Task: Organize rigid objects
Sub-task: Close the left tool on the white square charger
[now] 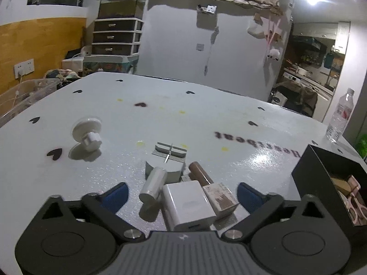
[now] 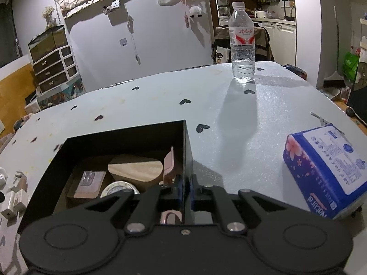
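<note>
Nearest the left wrist camera, the left claw (image 1: 182, 194) stands wide open, its blue pads on either side of a huddle of small things without touching them: a white charger block (image 1: 189, 206), a silver cylinder (image 1: 153, 184) and a small worn box (image 1: 221, 198). Just behind these lie a brown tube (image 1: 200, 171) and a grey stand (image 1: 166, 160). Farther left on the pale surface (image 1: 206, 119) sits a white knob (image 1: 88, 133), well apart.

The right claw (image 2: 187, 189) is clamped on the right wall of the black box (image 2: 187, 151), which holds a wooden piece (image 2: 135, 169), a round tin (image 2: 120, 189) and pink items. A blue tissue pack (image 2: 325, 169) lies to the right. A water bottle (image 2: 242, 43) stands at the far edge.
</note>
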`<state>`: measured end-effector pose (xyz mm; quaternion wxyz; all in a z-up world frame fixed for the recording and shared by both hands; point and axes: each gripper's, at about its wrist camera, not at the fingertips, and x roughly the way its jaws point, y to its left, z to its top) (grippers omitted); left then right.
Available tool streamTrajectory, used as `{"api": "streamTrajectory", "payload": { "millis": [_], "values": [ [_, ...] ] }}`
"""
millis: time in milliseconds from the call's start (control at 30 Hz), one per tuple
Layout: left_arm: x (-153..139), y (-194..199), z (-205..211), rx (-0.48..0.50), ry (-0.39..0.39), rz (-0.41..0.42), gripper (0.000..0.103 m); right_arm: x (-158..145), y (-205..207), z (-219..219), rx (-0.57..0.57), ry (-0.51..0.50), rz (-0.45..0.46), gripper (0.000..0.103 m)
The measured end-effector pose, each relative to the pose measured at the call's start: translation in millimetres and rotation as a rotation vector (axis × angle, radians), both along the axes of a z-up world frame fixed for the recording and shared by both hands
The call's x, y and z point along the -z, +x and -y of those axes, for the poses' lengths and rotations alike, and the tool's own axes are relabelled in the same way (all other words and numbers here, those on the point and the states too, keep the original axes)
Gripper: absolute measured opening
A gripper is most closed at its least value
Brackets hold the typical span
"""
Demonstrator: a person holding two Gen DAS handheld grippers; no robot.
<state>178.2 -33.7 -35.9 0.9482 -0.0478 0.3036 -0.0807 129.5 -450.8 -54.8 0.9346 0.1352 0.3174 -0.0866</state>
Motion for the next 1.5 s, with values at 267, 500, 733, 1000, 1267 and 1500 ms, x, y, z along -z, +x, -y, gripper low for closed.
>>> {"api": "streamTrajectory", "payload": {
  "millis": [267,500,733,1000,1267,1500],
  "values": [
    [5,-4,10,0.115,0.011,-0.077,0.066,1,0,0,-0.004,-0.005,-0.002,0.007],
    [11,-12,32,0.289,-0.047,-0.099,0.066,1,0,0,-0.005,-0.004,-0.002,0.007],
    [8,-11,41,0.254,0.045,-0.06,0.066,2,0,0,-0.012,-0.003,-0.001,0.007],
    [15,10,47,0.165,0.119,-0.053,0.063,2,-1,2,-0.014,0.005,0.001,0.007],
    [24,22,52,0.096,0.095,-0.057,0.057,2,-1,2,-0.018,0.006,-0.001,0.008],
    [24,18,47,0.116,0.066,-0.052,0.056,2,-1,3,-0.018,0.005,-0.002,0.008]
  ]
}}
